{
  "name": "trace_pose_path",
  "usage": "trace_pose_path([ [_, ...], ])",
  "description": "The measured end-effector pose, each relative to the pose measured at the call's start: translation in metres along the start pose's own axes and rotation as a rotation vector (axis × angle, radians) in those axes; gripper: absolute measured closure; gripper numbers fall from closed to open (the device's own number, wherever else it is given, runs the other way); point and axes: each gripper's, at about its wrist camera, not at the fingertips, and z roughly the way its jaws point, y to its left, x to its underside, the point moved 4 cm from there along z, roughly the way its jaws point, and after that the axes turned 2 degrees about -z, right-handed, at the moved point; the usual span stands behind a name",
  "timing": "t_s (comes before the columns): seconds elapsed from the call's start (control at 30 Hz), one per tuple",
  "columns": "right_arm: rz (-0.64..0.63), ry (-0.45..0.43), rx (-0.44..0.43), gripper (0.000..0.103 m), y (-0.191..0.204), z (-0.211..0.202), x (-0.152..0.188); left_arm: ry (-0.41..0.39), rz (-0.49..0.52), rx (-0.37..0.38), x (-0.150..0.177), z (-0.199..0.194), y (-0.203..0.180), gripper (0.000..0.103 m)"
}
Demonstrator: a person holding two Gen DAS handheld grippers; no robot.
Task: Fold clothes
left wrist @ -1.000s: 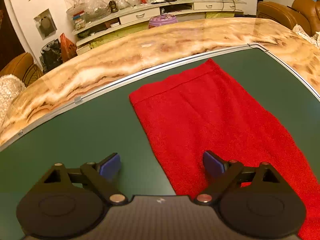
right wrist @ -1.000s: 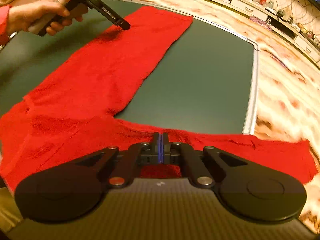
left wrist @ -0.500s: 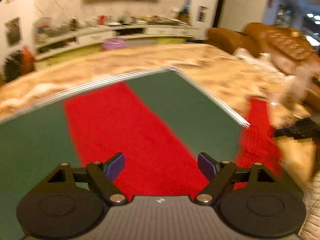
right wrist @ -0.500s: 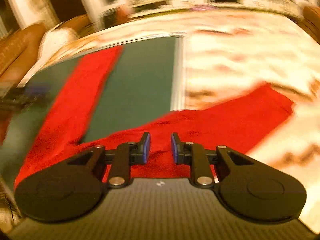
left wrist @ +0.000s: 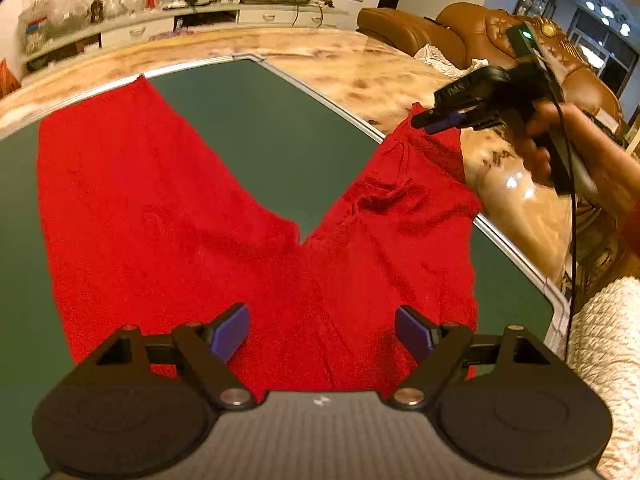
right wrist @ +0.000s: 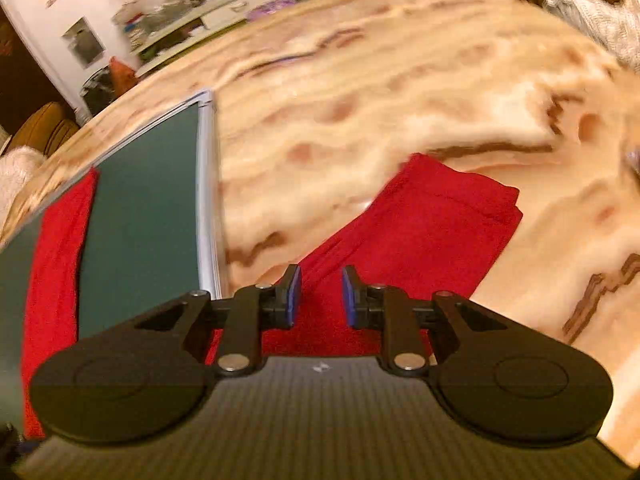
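Red trousers (left wrist: 168, 216) lie spread on the green mat (left wrist: 264, 128), legs apart in a V. My left gripper (left wrist: 320, 332) hovers open above the waist end, just below the crotch, with nothing between its blue pads. The right leg (right wrist: 432, 232) runs off the mat onto the marble table (right wrist: 400, 80). My right gripper (right wrist: 318, 296) is open over this leg, short of the cuff, and the cloth lies flat under it. In the left wrist view a hand holds the right gripper (left wrist: 430, 122) at the far end of that leg.
The mat's metal rim (right wrist: 208, 200) crosses under the right leg. Brown leather sofas (left wrist: 480, 28) stand beyond the table, and a long shelf with bottles (left wrist: 200, 8) lines the back wall. A white fuzzy fabric (left wrist: 600, 340) and a black cable (left wrist: 573, 240) are at the right.
My right gripper was shut on the cloth and has opened, moving out along the right leg toward its cuff. My left gripper, still open, swung from the left leg to the waist end.
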Motion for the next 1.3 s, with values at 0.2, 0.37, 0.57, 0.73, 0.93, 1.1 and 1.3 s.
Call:
trace_pose_path([
  [0.2, 0.161, -0.088, 0.228, 0.077, -0.058, -0.011, -0.026, -0.014, -0.007, -0.006, 0.006, -0.003, -0.001, 0.019],
  [0.37, 0.233, -0.071, 0.187, 0.077, -0.097, -0.008, -0.026, -0.014, -0.011, -0.006, 0.01, -0.008, -0.003, 0.019],
  [0.57, 0.259, -0.06, 0.156, 0.077, -0.098, -0.007, -0.025, -0.006, -0.023, 0.003, 0.015, -0.014, -0.005, 0.019],
  [0.73, 0.275, -0.066, 0.114, 0.077, -0.092, -0.012, -0.017, 0.004, -0.029, 0.01, 0.023, -0.021, -0.007, 0.019],
  [0.93, 0.267, -0.043, 0.147, 0.083, -0.087, -0.001, -0.02, 0.01, 0.0, 0.014, 0.033, -0.03, -0.015, 0.019],
  [1.1, 0.218, -0.04, 0.164, 0.1, -0.079, 0.004, -0.021, 0.017, 0.007, 0.003, 0.041, -0.032, -0.015, 0.019],
  [1.3, 0.325, -0.07, 0.079, 0.1, -0.077, -0.017, -0.008, 0.015, -0.022, 0.016, 0.041, -0.034, -0.011, 0.019],
])
